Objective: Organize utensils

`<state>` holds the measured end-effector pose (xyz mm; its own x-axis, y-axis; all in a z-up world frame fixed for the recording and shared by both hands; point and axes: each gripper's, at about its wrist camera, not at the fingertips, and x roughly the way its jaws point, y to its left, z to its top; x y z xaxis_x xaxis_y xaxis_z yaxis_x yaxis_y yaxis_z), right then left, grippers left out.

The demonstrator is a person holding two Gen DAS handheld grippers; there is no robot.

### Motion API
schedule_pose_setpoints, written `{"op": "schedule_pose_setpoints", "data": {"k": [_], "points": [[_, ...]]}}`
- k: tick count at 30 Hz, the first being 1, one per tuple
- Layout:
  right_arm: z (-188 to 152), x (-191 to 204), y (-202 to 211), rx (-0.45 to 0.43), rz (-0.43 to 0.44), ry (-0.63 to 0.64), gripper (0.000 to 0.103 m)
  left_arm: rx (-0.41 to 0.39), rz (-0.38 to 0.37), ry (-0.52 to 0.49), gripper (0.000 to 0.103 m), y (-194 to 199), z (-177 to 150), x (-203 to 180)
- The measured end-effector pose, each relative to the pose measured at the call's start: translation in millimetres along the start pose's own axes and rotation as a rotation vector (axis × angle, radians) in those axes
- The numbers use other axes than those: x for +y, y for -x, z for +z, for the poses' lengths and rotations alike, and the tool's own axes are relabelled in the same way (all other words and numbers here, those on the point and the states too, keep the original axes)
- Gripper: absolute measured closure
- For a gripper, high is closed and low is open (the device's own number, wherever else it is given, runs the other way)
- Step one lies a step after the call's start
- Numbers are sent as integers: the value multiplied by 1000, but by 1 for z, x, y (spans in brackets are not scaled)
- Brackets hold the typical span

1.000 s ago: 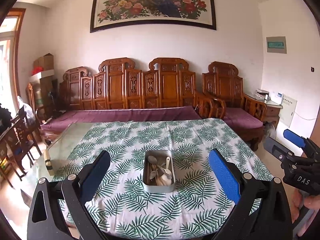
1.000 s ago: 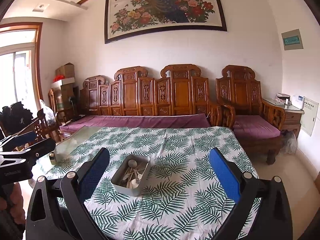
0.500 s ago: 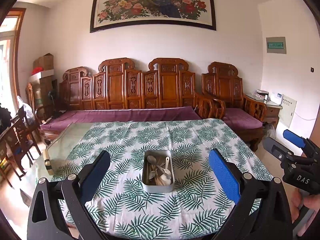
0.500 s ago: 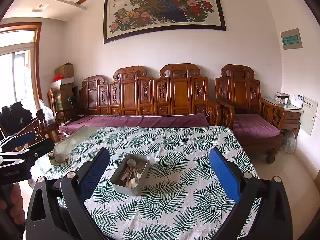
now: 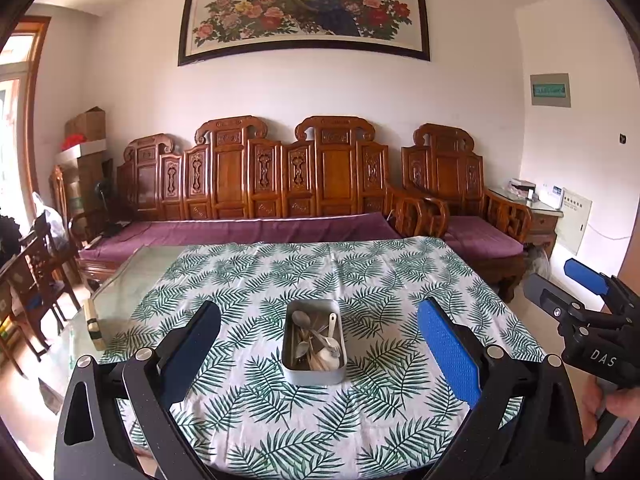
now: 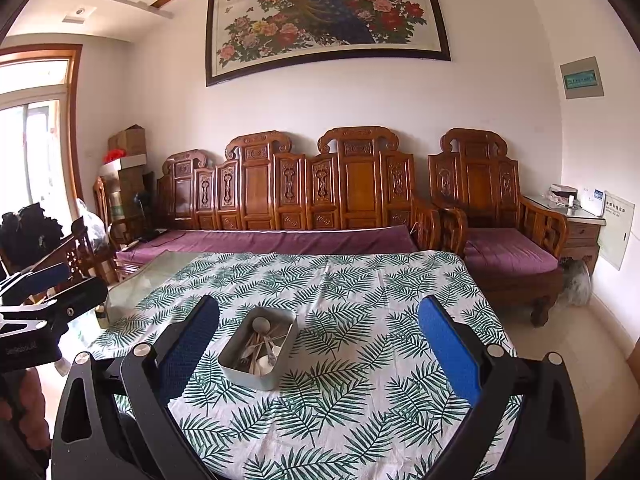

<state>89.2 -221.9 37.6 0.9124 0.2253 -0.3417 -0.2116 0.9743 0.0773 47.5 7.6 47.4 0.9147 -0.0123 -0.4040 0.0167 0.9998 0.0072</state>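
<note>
Left gripper [image 5: 320, 344] and right gripper [image 6: 318, 340] both spread wide, empty, above metal tin [image 5: 314, 374] of tangled, indistinct utensils [image 5: 316, 340].

**Two wrist views from the near edge, both facing the far wall**

Left wrist view: set above the near edge of the leaf-patterned tablecloth-covered table [image 5: 360, 272], facing straight across toward the carved wooden sofa with purple cushions [image 5: 256, 200] and the framed peacock-and-flower painting [image 5: 304, 8]. Rectangular grey metal tin of spoons [image 5: 314, 342] dead centre, close in front, seen square-on. Right black gripper with blue pads [image 5: 576, 292] at the right edge.

Right wrist view: set beside it, farther toward the table's [image 6: 360, 280] near right corner, facing the same wall. Same tin [image 6: 260, 346] left of centre, seen at an angle. Left black gripper with blue pads [image 6: 44, 284] at the left edge.

Shared: tabletop, tin, sofa [image 6: 304, 200], painting [image 6: 324, 16].
</note>
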Motion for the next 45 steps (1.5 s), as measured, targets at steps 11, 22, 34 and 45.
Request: {"op": "schedule_pose_setpoints", "data": {"k": [11, 22, 34, 45], "points": [[-4, 1, -2, 6, -1, -3, 3, 4, -6, 3, 8, -2, -2, 2], [-5, 2, -5, 8, -3, -7, 3, 6, -6, 2, 8, -3, -3, 1], [-5, 2, -5, 10, -2, -5, 3, -6, -6, -7, 8, -3, -4, -1], [-6, 3, -5, 9, -1, -7, 3, -2, -13, -2, 8, -3, -7, 0]]}}
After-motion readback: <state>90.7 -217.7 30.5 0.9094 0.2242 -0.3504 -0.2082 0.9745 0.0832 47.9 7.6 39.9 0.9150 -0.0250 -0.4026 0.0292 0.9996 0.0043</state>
